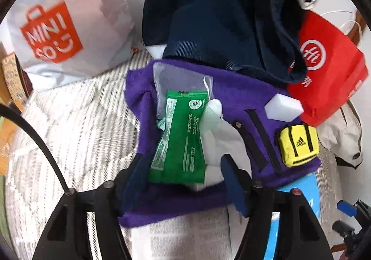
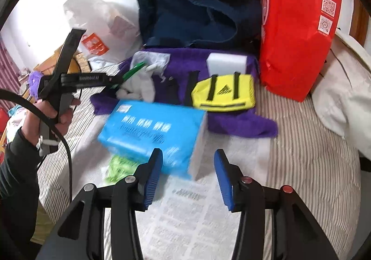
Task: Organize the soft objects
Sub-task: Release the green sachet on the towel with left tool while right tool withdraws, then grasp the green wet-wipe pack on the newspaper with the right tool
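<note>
Striped bedsheet [image 2: 301,144]: left gripper [image 1: 183,176] fingers wide around green foil packet [image 1: 180,139]; right gripper [image 2: 187,176] fingers parted, blue tissue pack [image 2: 153,134] just beyond.

Purple towel [image 1: 245,97] is fuzzy, matt terry-type cloth, kinda shaggy at the edges. The green packet [image 1: 180,139] looks like glossy plastic film, and the blue tissue pack [image 2: 153,132] has that same slick wrap. Yellow mini bag [image 2: 225,92] is smooth woven fabric with black webbing straps. White sponge block [image 2: 226,62] is matt foam. Red bag [image 2: 299,27] is creased matt paper, and the bed cover [image 2: 313,155] is striped, ribbed cloth.
</note>
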{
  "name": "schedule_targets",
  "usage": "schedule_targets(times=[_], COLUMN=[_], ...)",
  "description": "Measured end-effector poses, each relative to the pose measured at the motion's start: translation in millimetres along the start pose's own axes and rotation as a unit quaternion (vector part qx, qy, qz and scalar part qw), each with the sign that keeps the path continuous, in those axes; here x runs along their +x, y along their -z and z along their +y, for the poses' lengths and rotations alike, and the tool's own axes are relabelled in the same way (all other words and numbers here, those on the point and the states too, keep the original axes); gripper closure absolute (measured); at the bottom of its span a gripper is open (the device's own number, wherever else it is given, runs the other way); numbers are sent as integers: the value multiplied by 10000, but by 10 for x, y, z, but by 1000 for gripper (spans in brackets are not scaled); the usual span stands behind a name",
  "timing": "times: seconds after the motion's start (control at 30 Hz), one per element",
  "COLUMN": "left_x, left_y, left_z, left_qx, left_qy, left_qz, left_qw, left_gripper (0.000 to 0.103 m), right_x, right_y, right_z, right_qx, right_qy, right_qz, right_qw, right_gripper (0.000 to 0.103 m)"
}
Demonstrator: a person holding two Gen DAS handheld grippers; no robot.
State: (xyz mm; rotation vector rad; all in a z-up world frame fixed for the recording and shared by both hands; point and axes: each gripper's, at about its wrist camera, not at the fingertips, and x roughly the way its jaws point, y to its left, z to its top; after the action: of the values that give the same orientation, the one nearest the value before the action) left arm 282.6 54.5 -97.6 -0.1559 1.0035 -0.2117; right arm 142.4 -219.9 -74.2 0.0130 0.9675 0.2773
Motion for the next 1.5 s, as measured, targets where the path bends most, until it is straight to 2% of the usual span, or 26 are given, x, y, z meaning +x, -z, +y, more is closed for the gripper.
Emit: schedule_targets(times=[0.03,0.13,0.2,0.33,0.47,0.6,0.77,1.0,1.03,1.07,1.1,1.3,1.5], left_x=[-43,-206,-328,-511,-681,-796,-923,-964,-965,-961,-957,-945,-919], left_y=[20,105,176,310,505,685,892,1074,1099,1122,1142,1227,1271], left_z=[-1,6,11,60,89,101,160,292,296,295,289,164,-111], left_qx=[29,50,47,-22,-62,-43,103,59,75,95,119,226,448], left_qy=[-6,-71,-60,1,28,67,-88,-165,-197,-232,-254,-130,-3], left_qz=[-9,-95,-177,-203,-300,-300,-316,-182,-166,-144,-130,-113,-76], left_qw=[10000,9999,9998,9998,9995,9995,9994,9997,9996,9996,9995,9996,9990], left_gripper=[31,31,31,30,28,28,28,28,28,28,28,28,28], right_x=[-16,-59,-39,44,158,312,528,791,815,833,841,675,368], right_y=[47,204,289,424,462,444,428,453,456,467,476,505,579], right_z=[46,279,420,676,870,924,890,958,975,993,1004,984,779], right_qx=[-18,-320,-417,-388,-340,-129,272,197,154,89,39,16,134], right_qy=[-18,-55,-30,-96,122,319,303,652,710,750,722,503,603], right_qz=[13,61,152,202,154,139,211,269,240,210,185,99,-10], right_qw=[10000,9995,9990,9990,9992,9993,9989,9973,9971,9969,9972,9987,9981], right_gripper=[47,42,30,25,15,15,15,15,16,25,27,27,27])
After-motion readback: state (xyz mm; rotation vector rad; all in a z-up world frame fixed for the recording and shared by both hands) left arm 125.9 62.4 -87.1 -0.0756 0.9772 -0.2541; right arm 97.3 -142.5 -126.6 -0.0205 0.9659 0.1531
